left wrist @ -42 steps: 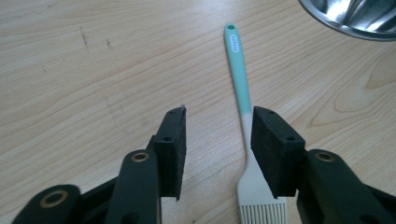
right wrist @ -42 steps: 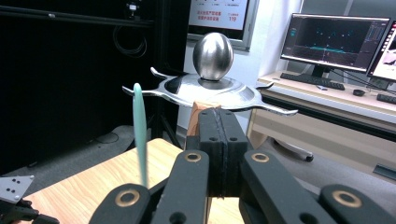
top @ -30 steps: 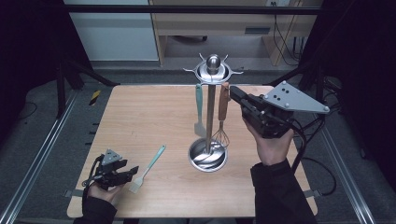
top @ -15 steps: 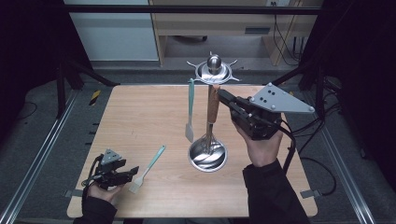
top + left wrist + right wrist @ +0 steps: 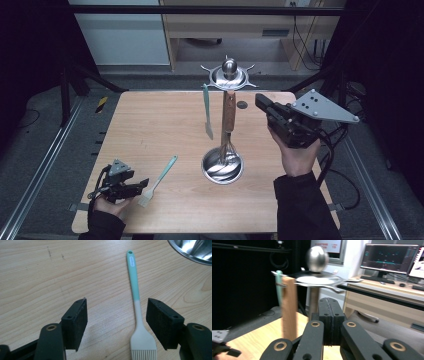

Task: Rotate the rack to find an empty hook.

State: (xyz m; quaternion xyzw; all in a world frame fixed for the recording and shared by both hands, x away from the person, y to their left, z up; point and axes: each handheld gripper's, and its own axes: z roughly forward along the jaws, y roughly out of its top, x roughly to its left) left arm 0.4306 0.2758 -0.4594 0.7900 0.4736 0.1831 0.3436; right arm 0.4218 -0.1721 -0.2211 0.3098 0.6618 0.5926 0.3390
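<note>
A steel utensil stand (image 5: 229, 75) rises from a round base (image 5: 222, 167) mid-table. A teal spatula (image 5: 207, 112) and a wooden-handled whisk (image 5: 228, 115) hang from it. My right gripper (image 5: 261, 101) hovers shut and holding nothing just right of the whisk handle; in the right gripper view the shut gripper (image 5: 329, 302) faces the wooden handle (image 5: 289, 307) and the stand's ball top (image 5: 317, 258). A teal-handled silicone brush (image 5: 159, 180) lies flat at the front left. My left gripper (image 5: 141, 186) rests open, and the brush (image 5: 136, 297) lies between its jaws, nearer the right one.
The stand's steel base (image 5: 192, 250) sits just beyond the brush handle's tip. A small dark spot (image 5: 242, 105) marks the table (image 5: 150, 125) behind the stand. Metal rails run along both sides of the table. A desk with monitors (image 5: 387, 257) stands beyond.
The right gripper moved in to the whisk handle, then drew back to the right, shut. The whisk now hangs slightly left and lower than a second ago. The left gripper and brush stayed put.
</note>
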